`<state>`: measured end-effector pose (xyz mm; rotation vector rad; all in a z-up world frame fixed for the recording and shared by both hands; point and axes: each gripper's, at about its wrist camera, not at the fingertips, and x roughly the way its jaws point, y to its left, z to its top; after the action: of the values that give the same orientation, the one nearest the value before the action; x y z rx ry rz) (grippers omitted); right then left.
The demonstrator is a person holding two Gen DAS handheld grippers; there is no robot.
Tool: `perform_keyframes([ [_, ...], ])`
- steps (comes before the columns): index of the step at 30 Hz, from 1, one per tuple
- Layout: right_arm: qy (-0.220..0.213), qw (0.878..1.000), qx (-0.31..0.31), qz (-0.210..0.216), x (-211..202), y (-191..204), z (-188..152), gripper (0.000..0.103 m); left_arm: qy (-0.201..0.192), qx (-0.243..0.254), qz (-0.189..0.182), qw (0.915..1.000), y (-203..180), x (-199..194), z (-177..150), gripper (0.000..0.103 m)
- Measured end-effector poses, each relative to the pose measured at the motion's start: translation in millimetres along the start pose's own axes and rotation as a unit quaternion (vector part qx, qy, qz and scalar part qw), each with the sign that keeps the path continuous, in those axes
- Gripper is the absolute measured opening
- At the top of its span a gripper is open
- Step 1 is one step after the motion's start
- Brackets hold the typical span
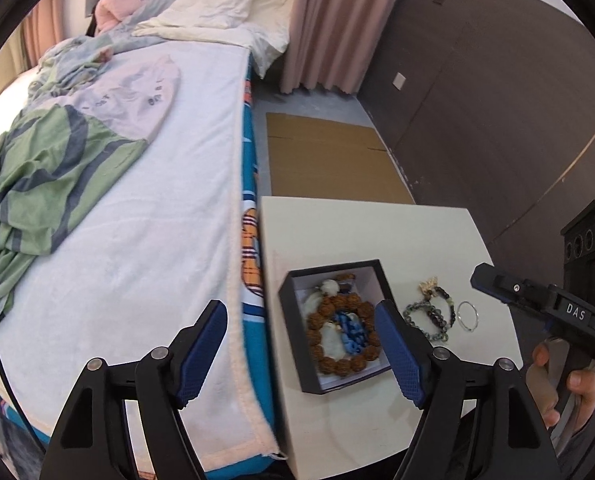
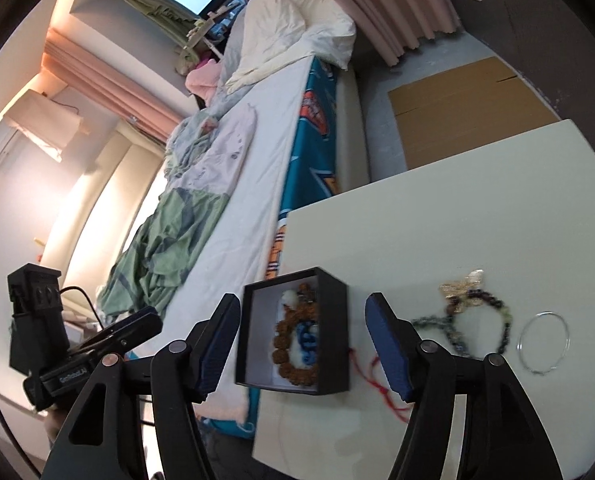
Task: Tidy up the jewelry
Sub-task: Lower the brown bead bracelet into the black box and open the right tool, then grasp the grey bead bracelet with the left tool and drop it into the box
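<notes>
The box (image 1: 333,326) on the table (image 1: 361,224) already holds a brown bracelet (image 1: 339,332), while two bead bracelets (image 2: 477,320), a ring (image 2: 543,342) and a red cord (image 2: 371,372) still lie outside, and both grippers (image 1: 301,354) (image 2: 303,344) stand spread, holding nothing.

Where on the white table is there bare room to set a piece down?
The far half of the white table, beyond the black square box and toward the brown cardboard sheet, is bare. It is crowded right of the box: dark beaded bracelets, thin silver ring bangle, red cord.
</notes>
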<state>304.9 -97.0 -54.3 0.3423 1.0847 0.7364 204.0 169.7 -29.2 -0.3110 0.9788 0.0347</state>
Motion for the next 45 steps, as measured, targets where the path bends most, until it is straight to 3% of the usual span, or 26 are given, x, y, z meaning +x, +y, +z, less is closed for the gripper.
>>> perform_keyframes([
  [5,-0.003,1.0,0.007,-0.013,-18,-23,3,0.068,0.007,0.018,-0.005,0.9998,-21,9,1,0.077],
  [8,-0.01,1.0,0.018,-0.016,-29,-36,4,0.077,0.011,0.03,-0.008,0.9994,-36,15,3,0.077],
  [15,-0.013,0.999,0.025,-0.041,-50,-58,3,0.077,0.034,0.063,0.0,0.9974,-73,36,7,0.077],
  [24,0.012,0.997,0.036,-0.061,-62,-87,-3,0.077,0.07,0.104,-0.015,0.9919,-125,72,-1,0.076],
  [34,0.011,0.996,0.046,-0.074,-73,-114,-2,0.077,0.128,0.104,-0.029,0.9859,-167,124,-9,0.056],
  [37,0.011,0.996,0.054,-0.076,-74,-121,-1,0.077,0.151,0.103,-0.02,0.983,-178,143,-12,0.042],
  [45,0.006,0.995,0.066,-0.076,-81,-131,-2,0.077,0.175,0.107,0.003,0.9788,-193,172,-21,0.04],
])
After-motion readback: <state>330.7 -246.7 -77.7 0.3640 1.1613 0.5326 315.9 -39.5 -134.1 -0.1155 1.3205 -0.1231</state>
